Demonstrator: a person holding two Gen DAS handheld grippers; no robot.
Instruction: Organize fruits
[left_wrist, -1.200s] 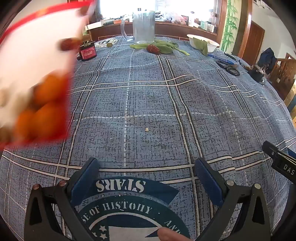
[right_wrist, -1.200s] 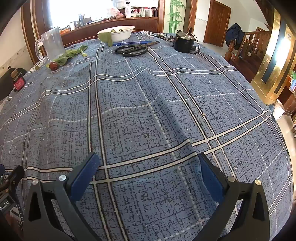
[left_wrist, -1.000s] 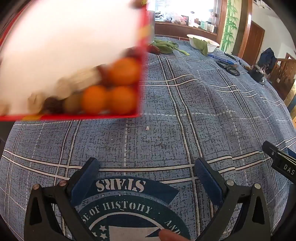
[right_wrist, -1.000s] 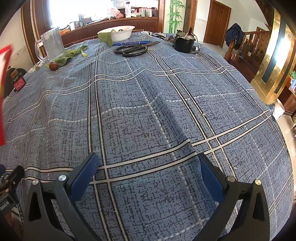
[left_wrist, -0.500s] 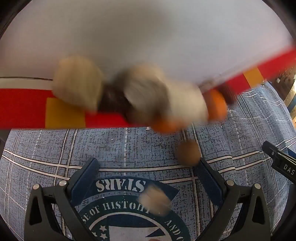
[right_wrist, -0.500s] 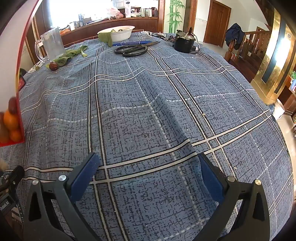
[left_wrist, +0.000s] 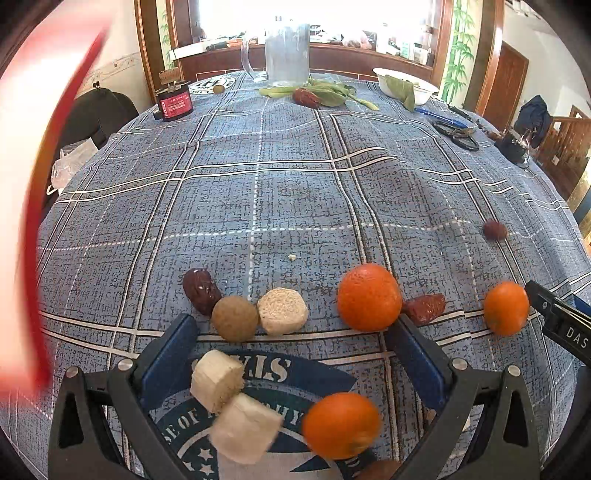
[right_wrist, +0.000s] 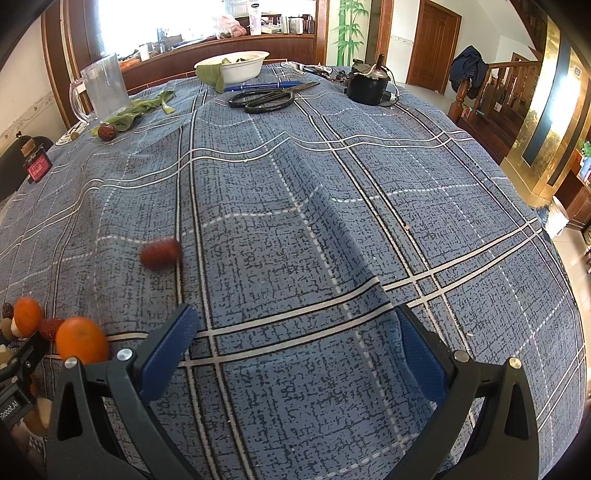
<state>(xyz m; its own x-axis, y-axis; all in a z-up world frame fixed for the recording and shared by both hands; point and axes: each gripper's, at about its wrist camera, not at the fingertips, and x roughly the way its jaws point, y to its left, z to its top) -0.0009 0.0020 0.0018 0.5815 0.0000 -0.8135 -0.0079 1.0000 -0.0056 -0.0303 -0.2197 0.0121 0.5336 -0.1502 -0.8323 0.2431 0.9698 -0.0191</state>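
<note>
Matt woven cloth (left_wrist: 295, 192) covers the worktop; oranges (left_wrist: 368, 297) show dimpled, faintly glossy peel; dates (left_wrist: 201, 290) wrinkled.

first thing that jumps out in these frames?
The scatter of food on the blue plaid tablecloth just ahead of the open left gripper: a round orange mandarin at its right fingertip, a blurred second mandarin and two pale cut cubes between its fingers. Next, a blurred red streak along the left edge. In the right wrist view, a dark red date lies alone, blurred, ahead of the open right gripper.
</note>
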